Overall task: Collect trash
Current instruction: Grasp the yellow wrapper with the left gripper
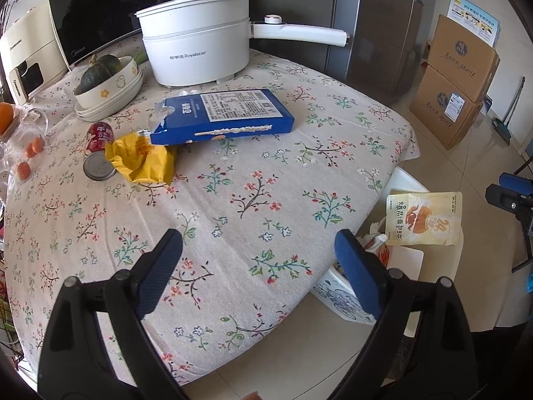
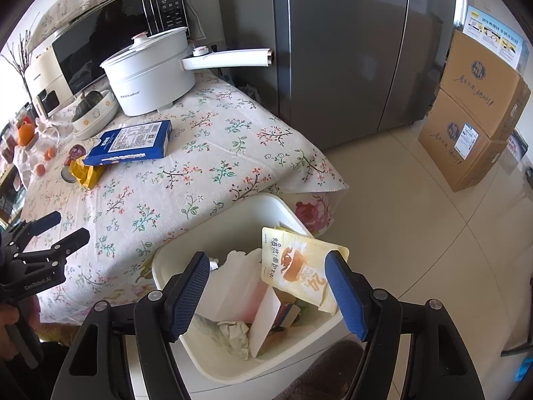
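Observation:
A torn blue box [image 1: 223,115] lies on the flowered table [image 1: 233,200], with a crumpled yellow wrapper [image 1: 145,158] and a red can [image 1: 99,137] with a loose lid [image 1: 99,166] to its left. My left gripper [image 1: 258,253] is open and empty above the table's near part. My right gripper [image 2: 266,266] is open and empty above a white trash bin [image 2: 233,366] beside the table. A cream snack bag [image 2: 299,266] rests in the bin on paper scraps, touching the right finger. The box [image 2: 130,143] and wrapper [image 2: 85,171] show in the right wrist view too.
A white electric pot [image 1: 200,46], a bowl with a squash [image 1: 106,83], a microwave [image 1: 93,16] and oranges [image 1: 33,148] sit at the table's back and left. A fridge [image 2: 349,50] and stacked cardboard boxes [image 2: 476,110] stand on the tiled floor.

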### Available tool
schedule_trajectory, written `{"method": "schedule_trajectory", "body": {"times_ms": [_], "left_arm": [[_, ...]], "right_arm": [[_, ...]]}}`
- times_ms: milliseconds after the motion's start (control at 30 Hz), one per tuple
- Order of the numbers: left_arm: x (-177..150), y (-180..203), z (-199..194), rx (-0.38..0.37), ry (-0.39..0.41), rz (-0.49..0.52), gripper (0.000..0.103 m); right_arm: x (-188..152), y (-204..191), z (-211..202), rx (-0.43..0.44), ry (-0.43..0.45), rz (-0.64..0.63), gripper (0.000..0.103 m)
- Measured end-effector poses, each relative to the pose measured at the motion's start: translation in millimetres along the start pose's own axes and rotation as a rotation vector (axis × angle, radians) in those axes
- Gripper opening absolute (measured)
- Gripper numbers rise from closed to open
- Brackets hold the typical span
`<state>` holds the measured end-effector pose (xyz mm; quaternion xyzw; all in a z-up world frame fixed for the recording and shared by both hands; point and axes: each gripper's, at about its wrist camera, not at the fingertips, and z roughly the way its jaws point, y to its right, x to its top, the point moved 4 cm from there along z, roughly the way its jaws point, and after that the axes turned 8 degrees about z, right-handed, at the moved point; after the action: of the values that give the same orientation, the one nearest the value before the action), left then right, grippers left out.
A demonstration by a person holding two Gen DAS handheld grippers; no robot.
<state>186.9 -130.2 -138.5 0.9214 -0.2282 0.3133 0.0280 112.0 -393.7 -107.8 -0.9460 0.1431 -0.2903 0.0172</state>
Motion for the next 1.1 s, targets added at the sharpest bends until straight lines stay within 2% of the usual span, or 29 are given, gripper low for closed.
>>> {"method": "schedule_trajectory", "body": {"times_ms": [400, 533, 600, 767, 800, 900, 967, 1000, 1067, 1100], "left_arm": [[16.6, -108.8, 16.7, 0.102, 0.024, -0.208, 0.095], [16.4, -132.1, 35.9, 0.119, 0.031, -0.251, 0.095], [16.3, -140.3, 46.4, 0.116, 0.033, -0.277, 0.091], [20.1, -149.8, 70.8, 0.058, 0.029, -0.351, 0.07], [21.8, -150.3, 74.6, 0.059, 0.028, -0.355, 0.068], [24.4, -153.4, 87.9, 0.066, 0.023, -0.365, 0.052], [23.4, -157.8, 94.0, 0.073, 0.022, -0.385, 0.029], [22.9, -161.0, 95.7, 0.064, 0.029, -0.403, 0.026], [24.5, -164.9, 95.6, 0.038, 0.039, -0.422, 0.004], [25.4, -165.1, 93.6, 0.035, 0.039, -0.417, 0.004]], "right_arm": [[37.8, -65.8, 26.4, 0.017, -0.005, -0.063, 0.081], [50.8, -94.7, 44.5, 0.037, -0.022, -0.039, 0.081], [56.7, -109.0, 54.1, 0.054, -0.031, -0.014, 0.081], [62.4, -143.6, 78.0, 0.07, -0.061, -0.013, 0.082], [62.4, -149.4, 82.1, 0.069, -0.066, -0.018, 0.082], [63.5, -164.2, 92.0, 0.074, -0.076, -0.029, 0.082], [64.5, -172.4, 96.6, 0.07, -0.072, -0.044, 0.082], [64.8, -175.7, 98.4, 0.066, -0.067, -0.053, 0.082], [64.7, -182.4, 103.1, 0.05, -0.059, -0.075, 0.082], [64.4, -186.1, 106.3, 0.041, -0.058, -0.089, 0.082]]}}
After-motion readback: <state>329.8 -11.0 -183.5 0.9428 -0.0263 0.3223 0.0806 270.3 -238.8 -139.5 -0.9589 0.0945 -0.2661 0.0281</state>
